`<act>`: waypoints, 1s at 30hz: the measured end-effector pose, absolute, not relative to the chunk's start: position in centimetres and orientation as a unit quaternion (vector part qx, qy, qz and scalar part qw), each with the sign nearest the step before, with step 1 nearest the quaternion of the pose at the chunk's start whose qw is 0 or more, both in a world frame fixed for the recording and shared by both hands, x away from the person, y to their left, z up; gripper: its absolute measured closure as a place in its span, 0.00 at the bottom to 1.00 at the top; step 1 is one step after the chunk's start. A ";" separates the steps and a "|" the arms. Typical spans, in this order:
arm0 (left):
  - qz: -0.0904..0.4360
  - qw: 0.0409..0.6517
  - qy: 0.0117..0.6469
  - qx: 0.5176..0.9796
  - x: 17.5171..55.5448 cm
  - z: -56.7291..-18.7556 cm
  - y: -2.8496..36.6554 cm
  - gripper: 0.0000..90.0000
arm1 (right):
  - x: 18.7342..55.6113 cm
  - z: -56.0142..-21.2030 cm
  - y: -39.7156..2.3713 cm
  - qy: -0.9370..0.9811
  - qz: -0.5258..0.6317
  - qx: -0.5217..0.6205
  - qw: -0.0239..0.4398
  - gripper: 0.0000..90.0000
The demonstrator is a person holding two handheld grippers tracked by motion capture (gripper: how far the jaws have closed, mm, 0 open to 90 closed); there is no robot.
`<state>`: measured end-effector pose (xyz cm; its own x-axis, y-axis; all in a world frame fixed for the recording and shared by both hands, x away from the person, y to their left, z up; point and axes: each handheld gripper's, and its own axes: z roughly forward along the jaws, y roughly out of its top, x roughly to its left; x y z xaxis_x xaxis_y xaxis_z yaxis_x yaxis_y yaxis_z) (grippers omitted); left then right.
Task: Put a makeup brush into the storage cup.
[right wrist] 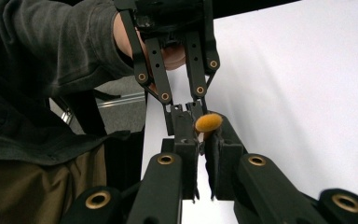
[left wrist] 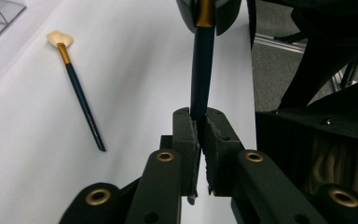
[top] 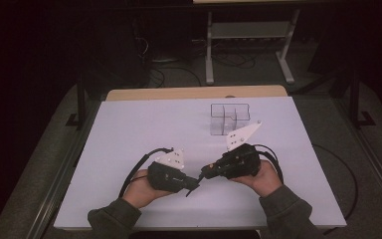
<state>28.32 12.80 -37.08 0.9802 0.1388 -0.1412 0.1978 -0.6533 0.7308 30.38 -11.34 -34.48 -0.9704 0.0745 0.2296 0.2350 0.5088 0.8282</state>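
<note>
Brush (left wrist: pixel 202 70) is up off the table, strung between the two grippers w/ both clamped on it. Left gripper (left wrist: pixel 200 140) has its jaws shut tight on the dark blue handle end; right gripper (right wrist: pixel 204 140) is shut on the other end, near the gold ferrule, w/ the orange-ish bristle tuft poking out past its jaws. Long axis runs straight from one claw to the other, roughly parallel to the near edge of the table (top: pixel 129 129), jaws facing each other nose to nose. From above, left gripper (top: pixel 191 183) and right gripper (top: pixel 205 174) nearly meet, just in from the near edge, about mid-width; the brush itself is too thin to make out there.

Clear organizer (top: pixel 230 118) w/ compartments stands toward the far edge, right of centre, so it's the right hand (top: pixel 266 179) that's nearer. My guess: for a drop into it, left lets go and right carries the brush fwd and tips it upright.

Second brush (left wrist: pixel 77 88) lies flat on the table beyond the left gripper, not touched, bristles toward the organizer's corner.
</note>
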 end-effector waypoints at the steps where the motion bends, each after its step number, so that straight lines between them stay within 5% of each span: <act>1: -0.035 0.404 0.096 0.909 28.3 -37.1 12.7 0.89 | 30.3 -34.4 -11.3 -0.867 -0.482 -0.090 0.083 0.92; 9: -0.032 0.397 0.096 0.912 28.2 -37.0 12.2 0.84 | 30.3 -33.3 -10.4 -0.896 -0.435 -0.067 0.062 0.92; 14: -0.029 0.399 0.085 0.913 28.0 -36.8 11.9 0.92 | 30.1 -33.0 -10.0 -0.897 -0.433 -0.060 0.060 0.92; 30: -0.020 0.445 0.119 0.887 28.4 -36.7 12.3 0.93 | 30.0 -34.1 -11.2 -0.857 -0.503 -0.102 0.047 0.83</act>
<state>28.42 12.34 -36.75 0.9707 0.1936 -0.1422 0.2297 -0.5751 0.7852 29.98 -11.24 -34.13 -0.9750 0.1270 0.1825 0.2213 0.4740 0.8523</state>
